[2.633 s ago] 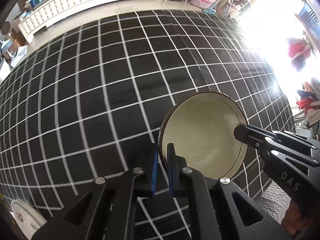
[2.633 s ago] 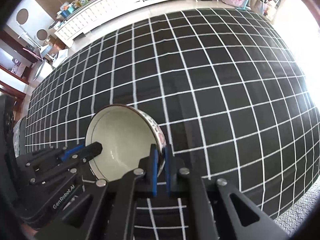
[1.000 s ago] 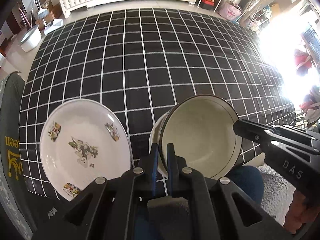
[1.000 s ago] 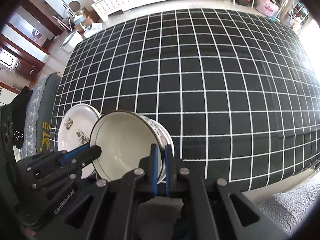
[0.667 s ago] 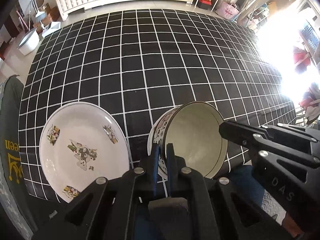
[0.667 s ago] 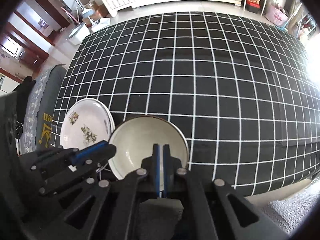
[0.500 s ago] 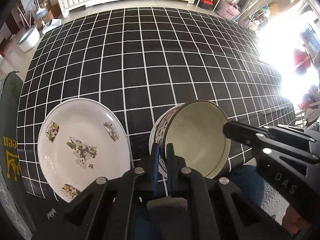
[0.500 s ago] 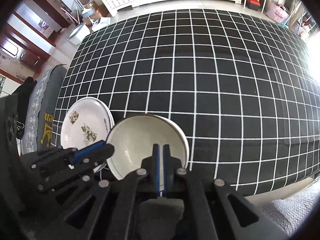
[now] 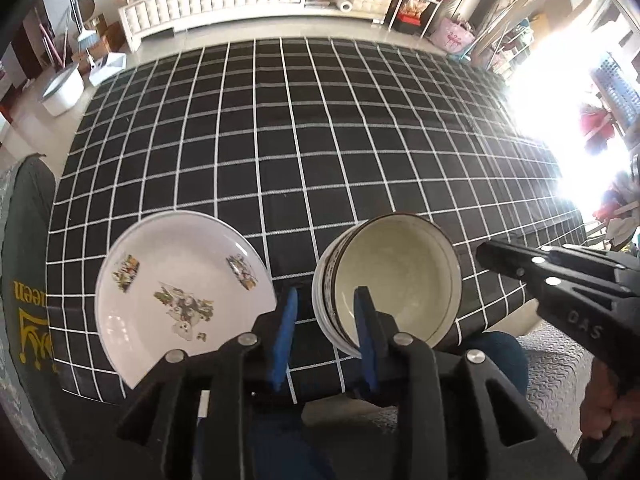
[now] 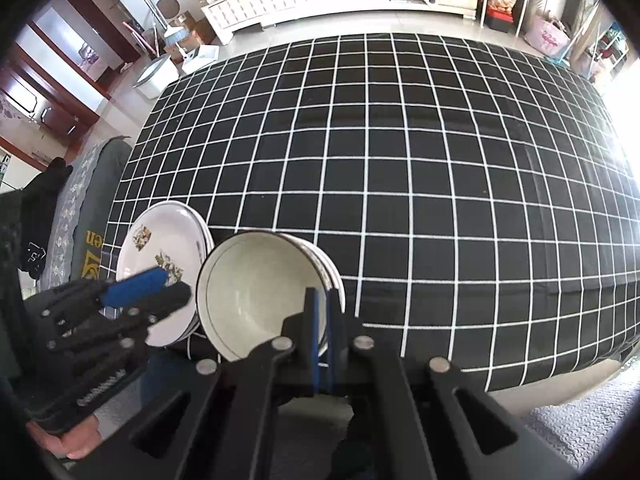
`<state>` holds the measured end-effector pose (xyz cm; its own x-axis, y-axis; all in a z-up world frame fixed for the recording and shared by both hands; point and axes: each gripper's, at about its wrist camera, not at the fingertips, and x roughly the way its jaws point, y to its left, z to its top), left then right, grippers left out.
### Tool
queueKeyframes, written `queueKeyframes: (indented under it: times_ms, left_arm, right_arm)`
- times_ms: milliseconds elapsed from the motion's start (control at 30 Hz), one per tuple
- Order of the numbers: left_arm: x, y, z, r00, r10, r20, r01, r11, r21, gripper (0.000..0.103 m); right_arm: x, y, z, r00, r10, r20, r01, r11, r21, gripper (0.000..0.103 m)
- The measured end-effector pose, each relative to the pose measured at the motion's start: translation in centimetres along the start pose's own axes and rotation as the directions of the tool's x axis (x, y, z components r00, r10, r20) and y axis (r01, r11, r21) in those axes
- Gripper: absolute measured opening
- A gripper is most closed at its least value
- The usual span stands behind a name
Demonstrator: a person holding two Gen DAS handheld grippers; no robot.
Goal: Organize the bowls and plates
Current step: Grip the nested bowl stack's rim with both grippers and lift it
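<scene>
- Bench (image 9: 320,140) with black-and-white checked cloth; far two thirds bare, lots of room ahead and to the right.
- Near edge of bench runs just under the dishes; cloth hangs over it, grey textured floor mat (image 9: 552,360) below at right.
- Stack of bowls (image 9: 396,276) sits at the near edge, right of the plates (image 9: 176,288); the two stacks just beside each other, a narrow gap in the left wrist view.
- Plates at the near-left corner, overhanging toward a dark green cushion (image 9: 24,280) at the left edge.
- Left hand-held gripper (image 9: 326,332): fingers spread wide, holding nothing; right blue pad over the bowl's near-left rim, left pad between bowl and plates.
- Right hand-held gripper (image 10: 321,328): pads almost together over the bowl's (image 10: 260,292) near-right rim; cannot tell if the rim is pinched.
</scene>
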<state>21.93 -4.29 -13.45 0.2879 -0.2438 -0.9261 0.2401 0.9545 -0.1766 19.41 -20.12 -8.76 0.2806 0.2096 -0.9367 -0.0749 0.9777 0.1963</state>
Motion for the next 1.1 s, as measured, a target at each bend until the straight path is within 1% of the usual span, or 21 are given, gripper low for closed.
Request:
queueKeyframes:
  times_ms: [67, 100, 133, 167, 200, 233, 267, 333, 433, 533, 600, 667, 867, 967, 1100]
  left_arm:
    - [-1.1, 0.0, 0.0, 0.999, -0.022, 0.027, 0.022, 1.0, -0.003, 0.039]
    - [-1.5, -0.1, -0.1, 0.998, -0.039, 0.04, 0.039, 0.999, 0.0, 0.04]
    - [-1.9, 0.0, -0.2, 0.996, -0.07, 0.05, 0.07, 0.998, 0.004, 0.042]
    - [-2.1, -0.2, -0.3, 0.995, -0.087, 0.05, 0.087, 0.996, 0.005, 0.046]
    - [-2.0, -0.1, -0.5, 0.993, -0.106, 0.047, 0.106, 0.994, 0.001, 0.048]
    - [-1.9, 0.2, -0.6, 0.992, -0.123, 0.042, 0.123, 0.992, -0.01, 0.049]
    - [-1.7, 0.4, -0.8, 0.99, -0.139, 0.037, 0.14, 0.99, -0.023, 0.049]
    - [-1.1, 1.1, -1.2, 0.984, -0.179, 0.027, 0.18, 0.982, -0.062, 0.049]
    - [0.3, 2.5, -1.6, 0.964, -0.265, 0.03, 0.267, 0.953, -0.141, 0.049]
    - [2.0, 3.6, -1.6, 0.948, -0.319, 0.005, 0.314, 0.928, -0.201, 0.049]
    - [2.8, 3.5, -1.4, 0.94, -0.34, -0.007, 0.331, 0.92, -0.208, 0.049]
    - [3.5, 3.3, -1.2, 0.939, -0.344, -0.023, 0.333, 0.921, -0.2, 0.049]
    - [5.2, 2.3, -0.9, 0.946, -0.318, -0.063, 0.306, 0.941, -0.145, 0.049]
    - [6.0, 2.3, -1.1, 0.944, -0.323, -0.075, 0.309, 0.939, -0.149, 0.049]
    - [6.9, 2.9, -1.0, 0.946, -0.31, -0.093, 0.295, 0.944, -0.146, 0.049]
  right_arm:
    - [-0.1, 0.1, -0.3, 1.0, 0.006, -0.001, -0.006, 1.0, -0.001, 0.014]
    - [-0.3, 0.1, -0.5, 1.0, 0.01, 0.004, -0.01, 1.0, 0.003, 0.018]
    - [-0.4, 0.0, -0.7, 1.0, 0.013, 0.01, -0.013, 1.0, 0.01, 0.03]
    - [-0.6, -0.1, -0.9, 1.0, 0.019, 0.019, -0.019, 1.0, 0.017, 0.049]
    - [-0.7, -0.2, -1.1, 0.999, 0.023, 0.03, -0.023, 0.999, 0.025, 0.059]
    - [-0.8, -0.2, -1.3, 0.999, 0.023, 0.042, -0.024, 0.999, 0.032, 0.072]
    - [-0.8, -0.3, -1.5, 0.998, 0.025, 0.054, -0.027, 0.999, 0.041, 0.074]
    - [-0.7, -0.8, -1.8, 0.998, 0.037, 0.056, -0.041, 0.997, 0.07, 0.075]
    - [0.1, -1.7, -1.9, 0.996, 0.074, 0.04, -0.079, 0.988, 0.133, 0.075]
    - [1.2, -2.4, -1.8, 0.997, 0.073, 0.02, -0.075, 0.982, 0.172, 0.075]
    - [2.0, -2.5, -1.7, 0.997, 0.08, 0.007, -0.08, 0.979, 0.19, 0.075]
    - [2.7, -2.6, -1.6, 0.995, 0.095, -0.001, -0.093, 0.975, 0.203, 0.075]
    - [4.5, -2.7, -1.1, 0.994, 0.106, -0.017, -0.1, 0.969, 0.225, 0.075]
    - [5.4, -2.8, -1.1, 0.993, 0.112, -0.035, -0.102, 0.969, 0.227, 0.075]
    - [6.3, -3.1, -1.1, 0.992, 0.117, -0.05, -0.102, 0.967, 0.236, 0.075]
